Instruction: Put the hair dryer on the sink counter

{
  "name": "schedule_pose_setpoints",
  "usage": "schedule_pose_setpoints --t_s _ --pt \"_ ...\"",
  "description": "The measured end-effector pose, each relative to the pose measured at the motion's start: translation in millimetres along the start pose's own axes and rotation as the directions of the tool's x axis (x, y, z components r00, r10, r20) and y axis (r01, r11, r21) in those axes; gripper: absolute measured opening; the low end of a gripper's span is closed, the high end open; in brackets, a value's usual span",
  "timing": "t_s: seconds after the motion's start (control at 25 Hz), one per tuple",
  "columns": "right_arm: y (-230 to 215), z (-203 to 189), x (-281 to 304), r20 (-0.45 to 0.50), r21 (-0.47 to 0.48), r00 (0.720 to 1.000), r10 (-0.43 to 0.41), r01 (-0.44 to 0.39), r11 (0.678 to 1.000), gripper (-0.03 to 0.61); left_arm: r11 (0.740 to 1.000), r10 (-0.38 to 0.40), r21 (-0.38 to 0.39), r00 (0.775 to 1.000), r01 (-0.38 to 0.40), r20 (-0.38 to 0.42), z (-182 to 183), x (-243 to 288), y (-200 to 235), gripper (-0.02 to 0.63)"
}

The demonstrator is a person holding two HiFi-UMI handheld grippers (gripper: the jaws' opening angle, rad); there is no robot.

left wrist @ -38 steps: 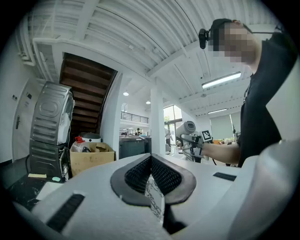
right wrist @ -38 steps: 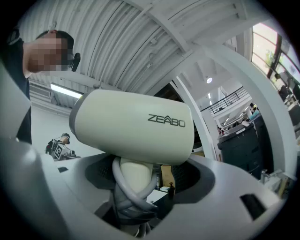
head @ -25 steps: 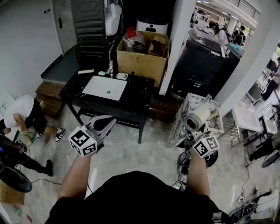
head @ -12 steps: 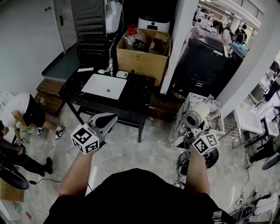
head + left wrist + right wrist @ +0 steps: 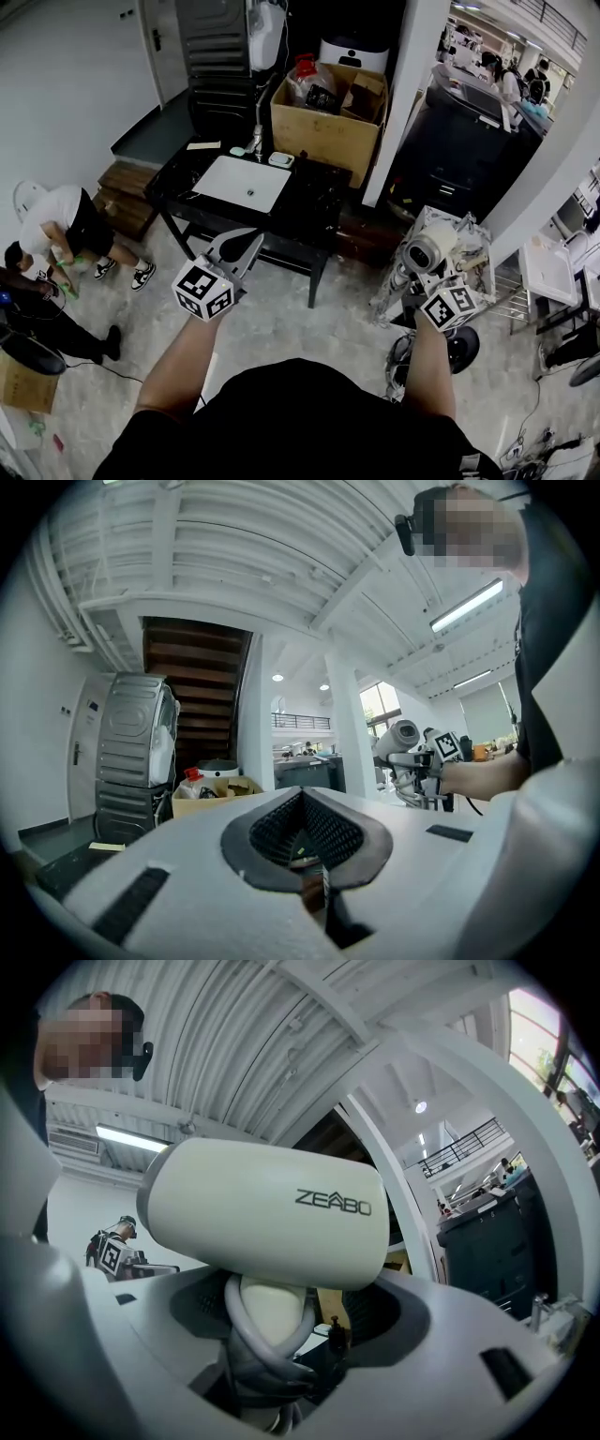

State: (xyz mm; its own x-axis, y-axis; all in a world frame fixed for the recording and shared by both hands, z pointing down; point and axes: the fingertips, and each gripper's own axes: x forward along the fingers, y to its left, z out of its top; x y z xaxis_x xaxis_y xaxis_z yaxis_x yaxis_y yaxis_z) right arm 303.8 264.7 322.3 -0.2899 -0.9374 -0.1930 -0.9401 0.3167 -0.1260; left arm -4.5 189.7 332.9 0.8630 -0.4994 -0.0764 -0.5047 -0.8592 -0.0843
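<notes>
Head view first: the hair dryer (image 5: 427,251) is up in the air at about 3 o'clock, clamped by its handle in the right gripper (image 5: 424,281). The black table (image 5: 314,202) with its white sink (image 5: 242,183) sits up at 11 o'clock, well apart from the dryer. So the pick-up looks done, and what's left is the carry across and the set-down beside the basin. The barrel's long axis runs roughly 8 o'clock to 2 o'clock, with a round end face turned toward the 8 o'clock side. Nozzle or intake, I can't tell. The left gripper (image 5: 242,248) hangs at 9 o'clock of the dryer, pointing up toward the table.

Over to the left gripper view: the left gripper (image 5: 305,832) has its jaws drawn together with nothing between them, only the dark ribbed hollow in the pads showing. Out at 3 o'clock the hair dryer (image 5: 401,735) shows small, its round end facing this way.

Now the right gripper view: the right gripper (image 5: 272,1354) is closed on the dryer's pale handle, with a grey cord (image 5: 246,1330) looped round it just above the jaws. The hair dryer (image 5: 272,1213) fills the middle, its barrel lying across from 9 to 3 o'clock, a touch lower at the 3 o'clock end, and its handle dropping to 6 o'clock into the grip.
</notes>
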Motion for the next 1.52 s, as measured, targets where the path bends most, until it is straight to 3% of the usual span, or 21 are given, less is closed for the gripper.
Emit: schedule_pose_setpoints --t_s 0.64,1.52 --pt "-16 -13 26 -0.055 0.039 0.998 -0.011 0.013 0.999 0.320 1.000 -0.008 -0.017 0.999 0.007 -0.042 -20 18 18 0.015" --pt "-55 -51 135 -0.097 0.023 0.988 -0.121 0.124 0.992 0.320 0.995 -0.089 -0.056 0.994 0.085 -0.062 -63 89 138 0.015"
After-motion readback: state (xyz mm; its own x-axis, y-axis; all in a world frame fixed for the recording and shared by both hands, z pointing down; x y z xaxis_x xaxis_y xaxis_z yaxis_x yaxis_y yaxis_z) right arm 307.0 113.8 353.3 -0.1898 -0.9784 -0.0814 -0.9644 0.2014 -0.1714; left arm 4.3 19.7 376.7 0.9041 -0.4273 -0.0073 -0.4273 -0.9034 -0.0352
